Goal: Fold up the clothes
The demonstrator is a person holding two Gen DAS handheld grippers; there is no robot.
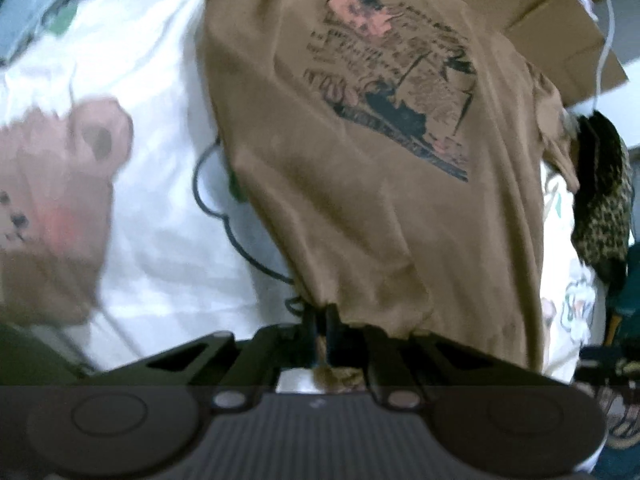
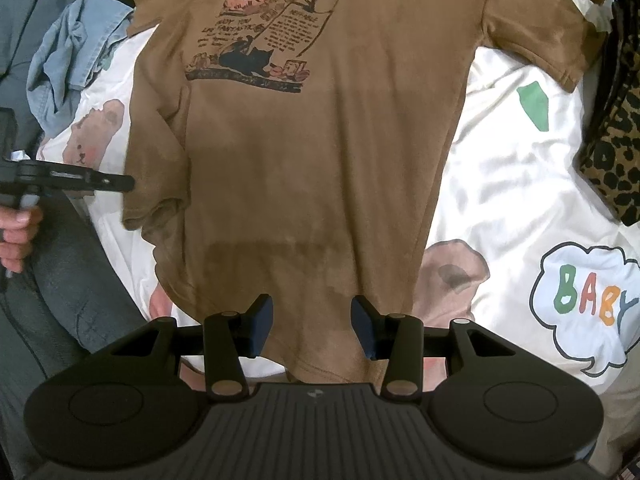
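Note:
A brown T-shirt (image 2: 320,160) with a cat print lies face up on a white sheet (image 2: 500,180), collar at the far end. In the left wrist view the same T-shirt (image 1: 360,200) gathers into a pinch at my left gripper (image 1: 322,320). That gripper is shut on the shirt's edge, and cloth shows behind the fingers. From the right wrist view the left gripper (image 2: 130,183) sits at the shirt's left side by the sleeve. My right gripper (image 2: 312,328) hangs open over the shirt's near hem, pads apart with the cloth below them.
A leopard-print garment (image 2: 616,140) lies at the right edge of the sheet. A crumpled light-blue garment (image 2: 72,64) sits at the far left. A person's hand (image 2: 18,228) and a leg in jeans (image 2: 72,280) are at the left. Cardboard (image 1: 560,32) lies beyond the shirt.

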